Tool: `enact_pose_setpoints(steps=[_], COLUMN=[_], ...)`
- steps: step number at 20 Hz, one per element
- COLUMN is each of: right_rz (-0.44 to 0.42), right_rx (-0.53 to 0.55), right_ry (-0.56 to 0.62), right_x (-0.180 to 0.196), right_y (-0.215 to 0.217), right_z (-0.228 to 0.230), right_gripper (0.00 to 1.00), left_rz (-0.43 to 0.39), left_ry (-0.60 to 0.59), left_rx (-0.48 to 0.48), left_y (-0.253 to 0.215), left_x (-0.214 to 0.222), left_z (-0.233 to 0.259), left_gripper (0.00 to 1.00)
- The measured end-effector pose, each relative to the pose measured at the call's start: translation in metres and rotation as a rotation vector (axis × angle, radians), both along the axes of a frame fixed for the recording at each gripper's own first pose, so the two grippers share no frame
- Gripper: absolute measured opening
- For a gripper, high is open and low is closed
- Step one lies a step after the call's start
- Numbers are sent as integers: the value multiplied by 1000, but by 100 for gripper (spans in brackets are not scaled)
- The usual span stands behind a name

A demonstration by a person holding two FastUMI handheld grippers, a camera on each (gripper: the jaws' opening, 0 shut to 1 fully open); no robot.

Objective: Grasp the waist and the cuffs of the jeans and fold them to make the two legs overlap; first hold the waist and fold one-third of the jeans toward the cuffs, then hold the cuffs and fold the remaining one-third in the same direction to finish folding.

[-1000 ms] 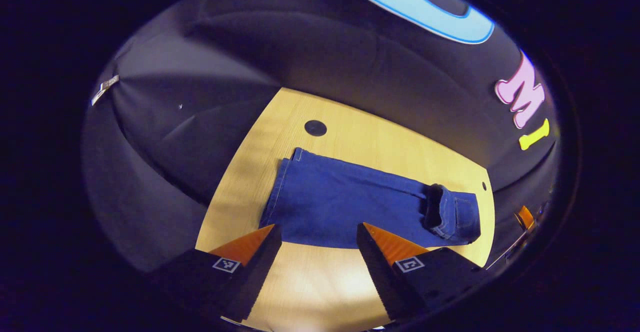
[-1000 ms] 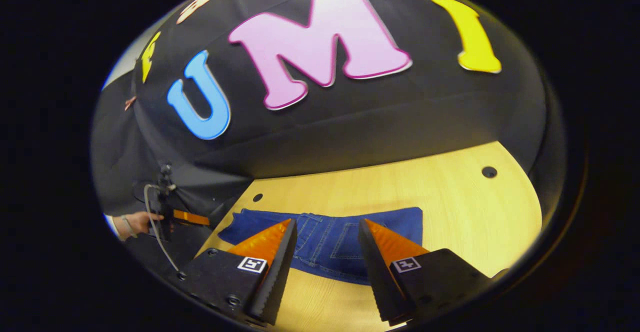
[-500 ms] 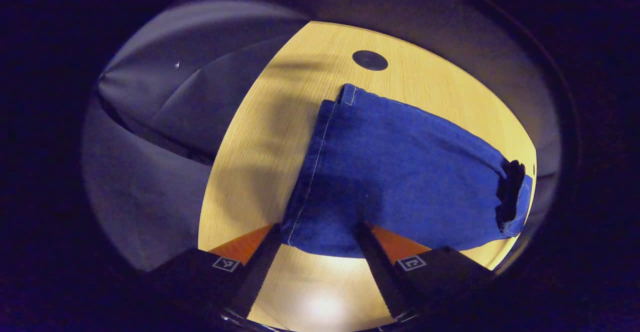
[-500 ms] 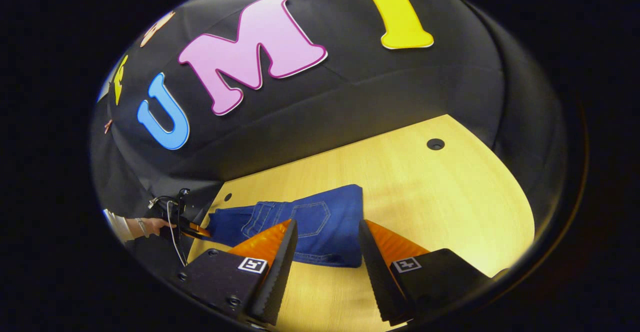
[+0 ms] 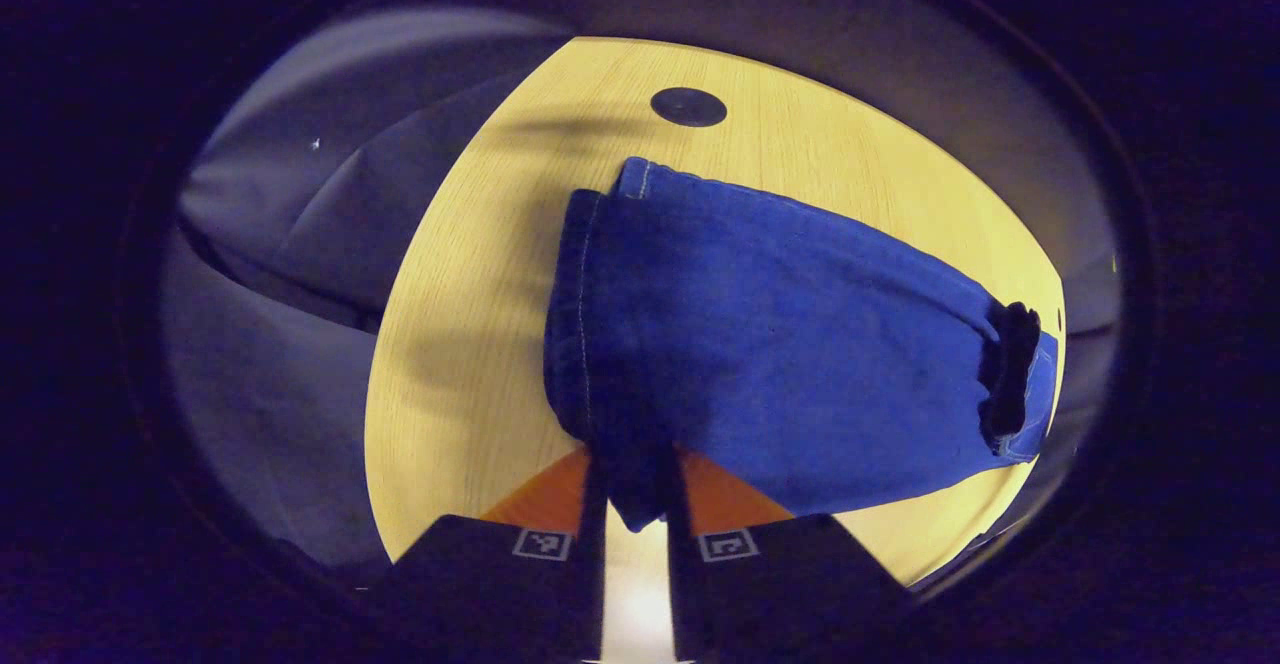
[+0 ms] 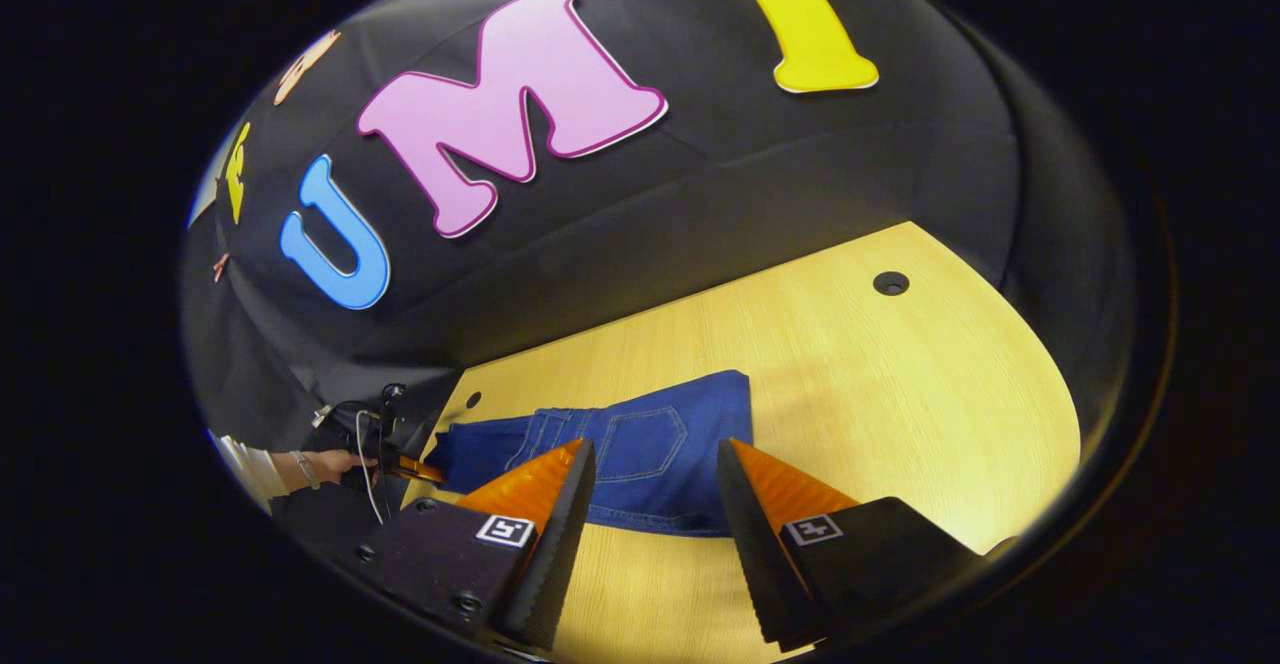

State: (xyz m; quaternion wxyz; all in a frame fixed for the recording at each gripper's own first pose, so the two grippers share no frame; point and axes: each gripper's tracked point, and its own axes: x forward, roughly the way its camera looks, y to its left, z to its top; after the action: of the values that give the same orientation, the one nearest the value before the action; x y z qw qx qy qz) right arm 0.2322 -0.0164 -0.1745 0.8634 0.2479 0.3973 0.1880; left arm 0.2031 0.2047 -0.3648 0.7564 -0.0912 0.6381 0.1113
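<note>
**Left tongs pinch the jeans' cuff end on the desk**

A pale wooden desk [image 5: 470, 274] stands against the booth's black cloth wall. Blue jeans [image 5: 780, 344] lie flat on it, legs stacked one over the other, with the waist end already folded over on top. In the right gripper view the folded waist part shows a back pocket [image 6: 645, 444].

In the left gripper view, the left tongs [image 5: 632, 489] are closed on the near corner of the cuff end, both fingers pressing the denim bunched between them.

In the right gripper view, the right tongs [image 6: 655, 484] are spread apart, holding nothing, just short of the jeans' near edge. Far to the left, a hand [image 6: 325, 464] holds the other gripper.

A dark round hole [image 5: 688, 106] sits in the desk beyond the cuffs.
</note>
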Motion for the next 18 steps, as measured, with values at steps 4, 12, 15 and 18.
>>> enact_pose_setpoints(steps=[4, 12, 15, 18], right_rz=[7, 16, 41, 62], right_rx=[20, 50, 62, 18], right_ry=[-2, -39, -59, -109], right_x=[0, 5, 0, -2], right_y=[9, 17, 20, 10], right_z=[11, 36, 47, 55], right_gripper=[76, 76, 76, 75], left_rz=[-14, -231, -423, -534], left_ry=[-26, -421, -502, -533], left_rx=[-117, -173, -139, -205], left_y=[-39, -91, -142, -218], left_x=[2, 64, 61, 59], left_z=[27, 206, 258, 294], left_gripper=[14, 11, 11, 11])
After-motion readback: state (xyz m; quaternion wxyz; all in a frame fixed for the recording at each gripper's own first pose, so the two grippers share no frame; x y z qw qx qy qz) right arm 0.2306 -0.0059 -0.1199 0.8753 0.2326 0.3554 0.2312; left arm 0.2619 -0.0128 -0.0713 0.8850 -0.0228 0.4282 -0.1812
